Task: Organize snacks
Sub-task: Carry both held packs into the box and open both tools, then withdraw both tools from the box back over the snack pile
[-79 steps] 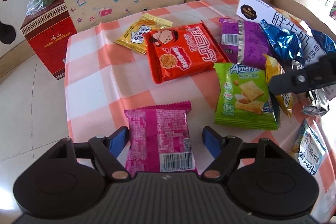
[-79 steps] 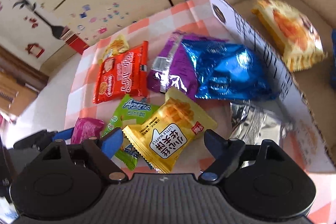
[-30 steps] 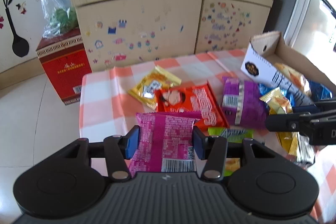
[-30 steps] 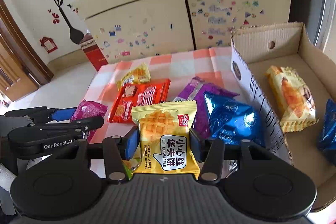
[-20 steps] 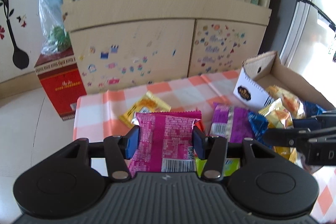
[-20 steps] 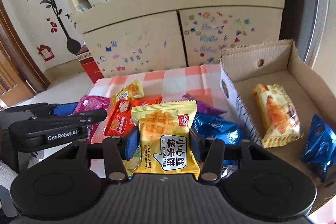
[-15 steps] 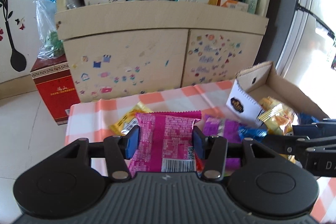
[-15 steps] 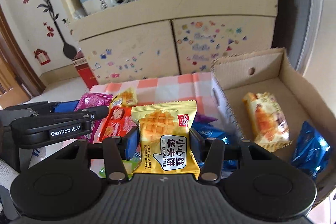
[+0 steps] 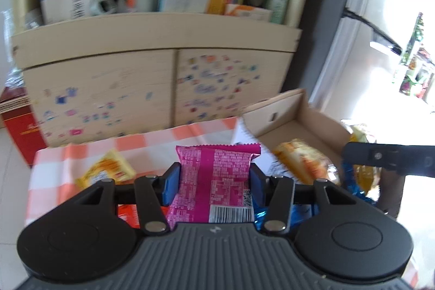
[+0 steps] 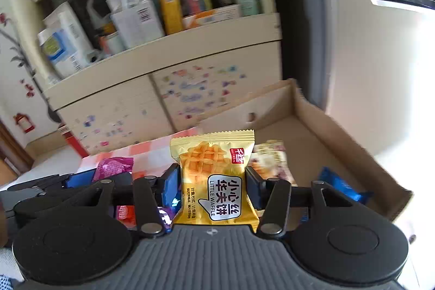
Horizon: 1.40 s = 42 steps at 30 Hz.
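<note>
Blue pads of the left gripper point(image 9: 214, 182) pinch a magenta foil snack packet point(image 9: 216, 181) by its two side edges, the packet standing upright with its long axis running away along the fingers. The right gripper point(image 10: 213, 186) likewise clamps a yellow foil waffle packet point(image 10: 216, 178) at both sides, upright, well clear of the table. Everything turns on the open brown cardboard box point(image 10: 334, 132): it lies ahead and to the right of both grippers, and the right one is nearer it, its packet already at the box's near wall, so that hand should probably drop first. Inside the box lie an orange-and-cream pastry packet point(image 9: 301, 162) and a blue foil packet point(image 10: 342, 185). Left of the box, a small yellow packet point(image 9: 108, 169) lies on the orange-and-white checked table point(image 9: 152, 143).
</note>
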### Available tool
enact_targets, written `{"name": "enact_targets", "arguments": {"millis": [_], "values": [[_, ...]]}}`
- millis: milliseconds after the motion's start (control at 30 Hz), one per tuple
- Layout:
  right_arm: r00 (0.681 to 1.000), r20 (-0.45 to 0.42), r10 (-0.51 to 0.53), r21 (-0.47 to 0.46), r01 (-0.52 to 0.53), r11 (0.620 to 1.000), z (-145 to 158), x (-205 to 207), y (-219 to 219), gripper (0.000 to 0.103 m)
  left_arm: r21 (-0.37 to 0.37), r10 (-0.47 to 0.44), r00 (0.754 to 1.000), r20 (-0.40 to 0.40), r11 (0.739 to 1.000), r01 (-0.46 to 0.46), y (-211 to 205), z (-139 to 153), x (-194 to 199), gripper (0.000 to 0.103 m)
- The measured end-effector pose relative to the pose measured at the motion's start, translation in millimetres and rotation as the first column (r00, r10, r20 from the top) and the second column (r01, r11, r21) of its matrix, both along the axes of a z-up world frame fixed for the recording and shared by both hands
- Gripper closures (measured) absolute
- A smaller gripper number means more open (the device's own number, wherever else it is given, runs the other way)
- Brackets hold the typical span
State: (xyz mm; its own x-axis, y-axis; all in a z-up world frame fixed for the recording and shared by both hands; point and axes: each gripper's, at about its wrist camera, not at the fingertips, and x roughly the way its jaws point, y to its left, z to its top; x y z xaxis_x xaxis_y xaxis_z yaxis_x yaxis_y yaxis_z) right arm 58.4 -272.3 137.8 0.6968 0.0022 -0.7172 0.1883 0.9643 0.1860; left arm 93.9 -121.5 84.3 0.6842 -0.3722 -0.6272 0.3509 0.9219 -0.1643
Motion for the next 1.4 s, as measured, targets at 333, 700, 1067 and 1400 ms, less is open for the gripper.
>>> {"name": "enact_targets", "arguments": {"millis": [333, 700, 1067, 1400], "values": [[0.983, 0.005, -0.182, 0.027, 0.182, 0.983, 7.3, -15.0, -46.2, 0.046, -0.075, -0.151, 0.989, -0.004, 0.986, 0.15, -59.2, 1.4, -4.5, 0.052], [0.954, 0.005, -0.298, 0.036, 0.298, 0.954, 8.3, -24.6, -72.5, 0.045, -0.099, -0.252, 0.967, -0.047, 0.964, 0.247, -114.8, -16.0, -14.3, 0.052], [0.943, -0.003, -0.334, 0.07, 0.333, 0.94, 7.7, -25.9, -77.8, 0.024, -0.1, -0.254, 0.965, -0.06, 0.964, 0.248, -116.2, -9.9, -15.4, 0.024], [0.969, -0.027, -0.247, 0.071, 0.248, 0.966, 1.5, -17.5, -59.8, 0.016, 0.003, -0.2, 0.977, -0.073, 0.98, 0.201, -48.1, 5.6, -18.6, 0.02]]}}
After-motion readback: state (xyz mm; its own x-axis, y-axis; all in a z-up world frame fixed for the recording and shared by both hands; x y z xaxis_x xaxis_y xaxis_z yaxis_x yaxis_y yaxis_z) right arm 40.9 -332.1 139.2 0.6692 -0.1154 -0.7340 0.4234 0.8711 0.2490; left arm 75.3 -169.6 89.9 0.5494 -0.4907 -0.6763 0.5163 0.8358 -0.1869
